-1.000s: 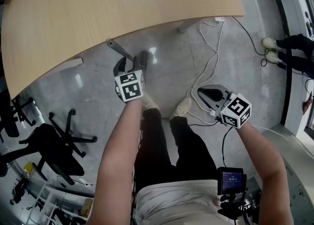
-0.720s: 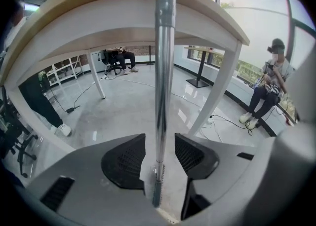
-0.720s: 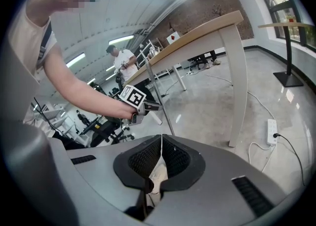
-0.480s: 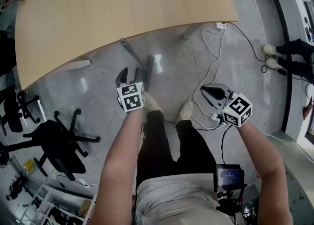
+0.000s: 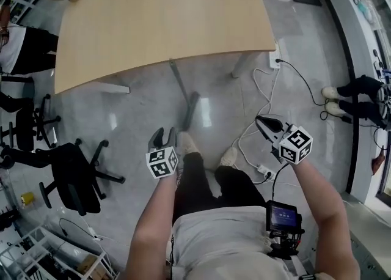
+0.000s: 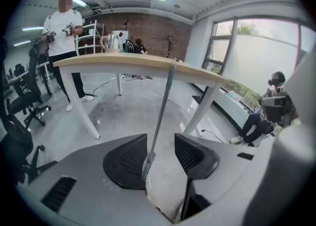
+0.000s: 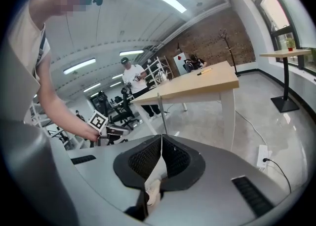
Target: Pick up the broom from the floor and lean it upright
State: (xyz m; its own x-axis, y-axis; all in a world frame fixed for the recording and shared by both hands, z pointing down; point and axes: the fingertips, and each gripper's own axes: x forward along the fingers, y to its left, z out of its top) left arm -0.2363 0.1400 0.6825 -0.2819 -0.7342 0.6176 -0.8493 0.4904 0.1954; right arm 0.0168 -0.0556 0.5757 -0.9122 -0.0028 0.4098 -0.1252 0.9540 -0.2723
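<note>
The broom [image 5: 183, 92] stands on the grey floor, its thin handle [image 6: 164, 104] leaning against the edge of the wooden table [image 5: 153, 22] and its dark head [image 5: 190, 110] on the floor. My left gripper [image 5: 164, 133] hangs a little short of the head, and its jaws have just been opening. It [image 6: 160, 143] is open: the broom shows through the gap but stands farther off, untouched. My right gripper [image 5: 264, 120] is off to the right, shut with nothing in it. In the right gripper view its tips [image 7: 161, 141] meet, and the broom handle [image 7: 159, 114] stands beyond them.
A black office chair [image 5: 73, 175] stands at the left. White cables and a power strip [image 5: 273, 60] lie by the table leg [image 5: 235, 70]. Someone's feet [image 5: 339, 100] are at the right, and another person [image 5: 18, 46] stands by the table's far left.
My left gripper has drawn back from the broom toward my body, leaving it leaning on the table. Both grippers have risen, and the head view has pulled back.
</note>
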